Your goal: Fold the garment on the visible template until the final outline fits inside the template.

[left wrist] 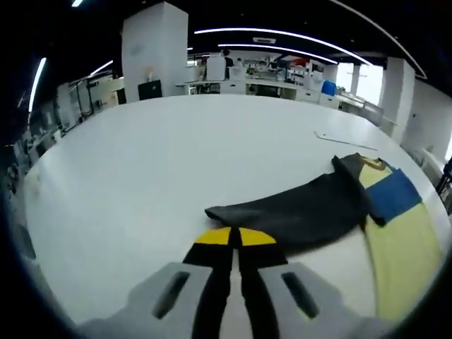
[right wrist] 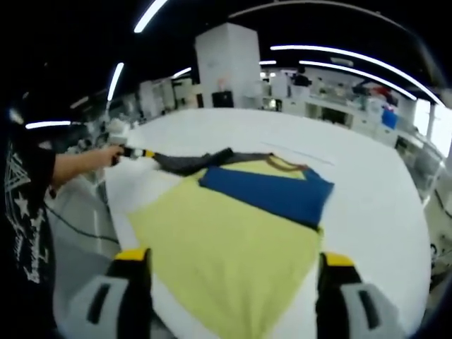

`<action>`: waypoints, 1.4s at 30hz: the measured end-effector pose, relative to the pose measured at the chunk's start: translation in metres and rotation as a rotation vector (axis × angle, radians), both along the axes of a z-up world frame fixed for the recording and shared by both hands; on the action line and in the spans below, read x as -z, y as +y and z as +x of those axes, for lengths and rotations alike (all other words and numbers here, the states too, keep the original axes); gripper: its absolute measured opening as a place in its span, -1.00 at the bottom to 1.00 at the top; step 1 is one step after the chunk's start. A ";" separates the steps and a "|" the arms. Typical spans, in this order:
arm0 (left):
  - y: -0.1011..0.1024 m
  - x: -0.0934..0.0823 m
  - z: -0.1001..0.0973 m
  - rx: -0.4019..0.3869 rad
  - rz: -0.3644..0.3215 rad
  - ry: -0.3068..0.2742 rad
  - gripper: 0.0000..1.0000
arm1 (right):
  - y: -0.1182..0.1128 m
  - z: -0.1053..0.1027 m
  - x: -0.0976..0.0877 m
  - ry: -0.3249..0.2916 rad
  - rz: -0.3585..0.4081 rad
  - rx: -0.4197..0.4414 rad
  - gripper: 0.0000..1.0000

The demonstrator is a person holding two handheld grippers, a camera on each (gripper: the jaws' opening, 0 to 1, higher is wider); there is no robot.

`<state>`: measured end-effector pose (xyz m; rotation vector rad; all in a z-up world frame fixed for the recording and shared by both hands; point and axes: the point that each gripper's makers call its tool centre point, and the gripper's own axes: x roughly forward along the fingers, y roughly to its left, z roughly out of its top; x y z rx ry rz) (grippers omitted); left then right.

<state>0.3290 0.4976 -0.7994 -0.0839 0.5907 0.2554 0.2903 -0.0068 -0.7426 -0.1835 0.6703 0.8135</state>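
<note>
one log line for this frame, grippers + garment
left gripper: shut on dark sleeve | right gripper: open, above garment | table: garment unfolded

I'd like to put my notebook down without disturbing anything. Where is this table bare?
Most of the white table is bare: the wide stretch beyond the dark sleeve, toward the far edge. It's crowded where the yellow and blue garment lies, and where the left gripper pinches the sleeve.
</note>
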 end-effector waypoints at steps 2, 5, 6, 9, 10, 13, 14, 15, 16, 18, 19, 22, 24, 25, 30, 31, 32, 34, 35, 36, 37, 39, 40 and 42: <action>0.004 0.004 -0.002 -0.003 0.006 0.012 -1.00 | 0.000 0.000 -0.001 0.001 0.003 0.006 0.95; 0.012 0.007 -0.004 -0.005 0.031 0.027 -1.00 | -0.001 0.000 -0.001 0.003 0.002 0.009 0.94; 0.012 0.007 -0.005 -0.005 0.038 0.032 -1.00 | -0.001 0.000 -0.001 0.003 0.001 0.009 0.94; 0.017 0.010 -0.007 -0.009 0.047 0.041 -1.00 | 0.000 0.001 -0.002 0.001 0.001 0.009 0.94; 0.018 0.012 -0.008 -0.013 0.048 0.044 -1.00 | -0.001 0.001 -0.002 0.001 0.002 0.010 0.94; 0.024 0.015 -0.007 0.003 0.101 0.069 -1.00 | -0.001 0.001 -0.003 0.001 0.003 0.012 0.94; 0.025 0.016 -0.007 0.005 0.107 0.072 -1.00 | -0.002 0.001 -0.004 -0.002 0.003 0.014 0.94; 0.026 0.016 -0.006 0.016 0.114 0.073 -1.00 | -0.002 0.001 -0.004 -0.005 0.004 0.015 0.94; 0.028 0.016 -0.005 0.018 0.127 0.076 -1.00 | -0.003 0.001 -0.005 -0.004 0.006 0.017 0.95; 0.029 0.019 -0.004 0.035 0.147 0.094 -1.00 | -0.003 0.001 -0.005 -0.002 0.009 0.019 0.95; 0.029 0.021 -0.004 0.052 0.155 0.108 -1.00 | -0.003 0.000 -0.005 0.000 0.008 0.018 0.96; 0.037 0.020 -0.004 0.052 0.175 0.114 -1.00 | -0.004 -0.001 -0.004 0.004 0.001 0.013 0.96; 0.042 0.019 -0.005 0.052 0.200 0.121 -1.00 | -0.005 -0.001 -0.004 0.002 0.001 0.016 0.96; 0.045 0.019 -0.004 0.053 0.206 0.121 -1.00 | -0.005 -0.001 -0.004 0.003 0.003 0.019 0.96; 0.058 0.022 -0.003 0.028 0.170 0.102 -1.00 | -0.007 -0.001 -0.005 0.003 0.003 0.025 0.96; 0.059 0.024 -0.004 0.025 0.169 0.106 -1.00 | -0.007 -0.001 -0.004 0.004 0.004 0.027 0.96; 0.059 0.026 -0.004 0.020 0.161 0.111 -1.00 | -0.008 -0.001 -0.005 0.004 0.004 0.029 0.96; 0.057 0.026 -0.006 0.014 0.156 0.111 -1.00 | -0.009 -0.002 -0.004 0.004 0.003 0.034 0.96; 0.057 0.027 -0.007 0.014 0.157 0.110 -1.00 | -0.009 -0.002 -0.004 0.004 0.003 0.036 0.96; 0.056 0.027 -0.008 0.019 0.165 0.112 -1.00 | -0.009 -0.003 -0.004 0.006 0.003 0.039 0.96; 0.057 0.027 -0.008 0.017 0.168 0.113 -1.00 | -0.009 -0.003 -0.004 0.007 0.003 0.040 0.96; 0.057 0.028 -0.006 0.017 0.160 0.108 -0.98 | -0.010 -0.004 -0.003 0.008 0.006 0.042 0.96; 0.057 0.027 -0.006 0.012 0.155 0.102 -0.97 | -0.010 -0.004 -0.002 0.011 0.007 0.044 0.96; 0.057 0.026 -0.004 0.021 0.151 0.093 -0.86 | -0.010 -0.004 -0.001 0.015 0.006 0.044 0.96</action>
